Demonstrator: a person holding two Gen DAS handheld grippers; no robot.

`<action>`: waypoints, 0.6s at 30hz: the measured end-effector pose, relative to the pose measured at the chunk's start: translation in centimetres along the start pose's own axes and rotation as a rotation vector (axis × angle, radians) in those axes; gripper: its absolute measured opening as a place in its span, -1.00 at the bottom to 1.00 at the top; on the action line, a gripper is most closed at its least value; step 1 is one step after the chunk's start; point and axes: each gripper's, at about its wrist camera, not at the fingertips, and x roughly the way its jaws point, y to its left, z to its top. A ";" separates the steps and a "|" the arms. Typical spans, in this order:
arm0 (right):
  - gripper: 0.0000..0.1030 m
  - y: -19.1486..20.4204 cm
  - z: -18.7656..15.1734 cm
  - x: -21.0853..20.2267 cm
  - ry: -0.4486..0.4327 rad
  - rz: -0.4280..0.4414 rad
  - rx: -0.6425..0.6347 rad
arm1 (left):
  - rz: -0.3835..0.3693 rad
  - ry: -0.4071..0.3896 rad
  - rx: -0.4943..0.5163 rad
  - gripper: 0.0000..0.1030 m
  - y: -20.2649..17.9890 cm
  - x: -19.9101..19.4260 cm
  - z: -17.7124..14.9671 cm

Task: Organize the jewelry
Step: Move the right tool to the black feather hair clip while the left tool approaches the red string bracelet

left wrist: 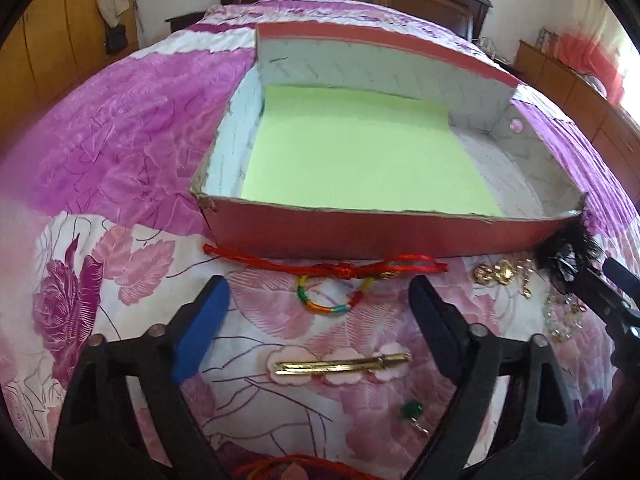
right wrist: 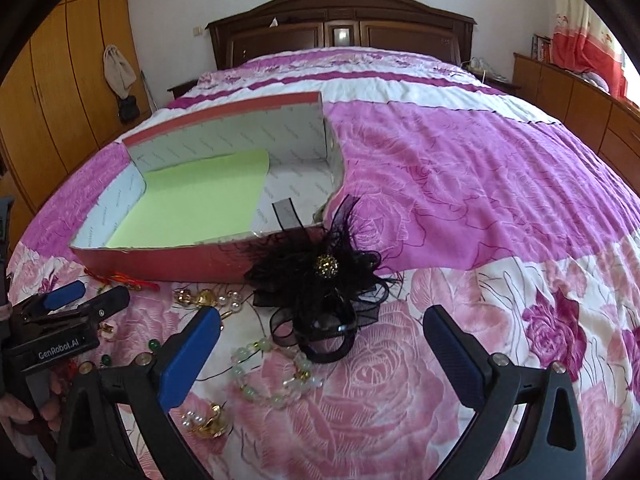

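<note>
A red cardboard box [left wrist: 304,236] [right wrist: 168,266] with a green sheet [left wrist: 360,152] on its floor sits on the bed. Jewelry lies in front of it: a red cord [left wrist: 320,266], a multicoloured bracelet [left wrist: 332,300], a gold hair clip on pink flowers [left wrist: 340,366], a green earring [left wrist: 412,410]. My left gripper [left wrist: 320,300] [right wrist: 86,298] hovers open over the bracelet, nothing between its fingers. My right gripper [right wrist: 320,332] stands open around a black feather hair piece [right wrist: 324,280], apart from it. Pale green beads [right wrist: 276,376] and gold pearl pieces [right wrist: 208,300] lie beside it.
The bed is covered by a pink and purple flowered quilt [right wrist: 460,184]. A dark wooden headboard [right wrist: 340,24] stands at the far end, yellow wardrobes [right wrist: 60,92] on the left, low cabinets [right wrist: 580,100] on the right. A hand [right wrist: 24,408] holds the left gripper's handle.
</note>
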 end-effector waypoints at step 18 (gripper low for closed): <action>0.91 -0.9 0.2 4.6 0.111 0.016 0.034 | 0.045 0.070 -0.009 0.55 -0.8 1.5 -0.6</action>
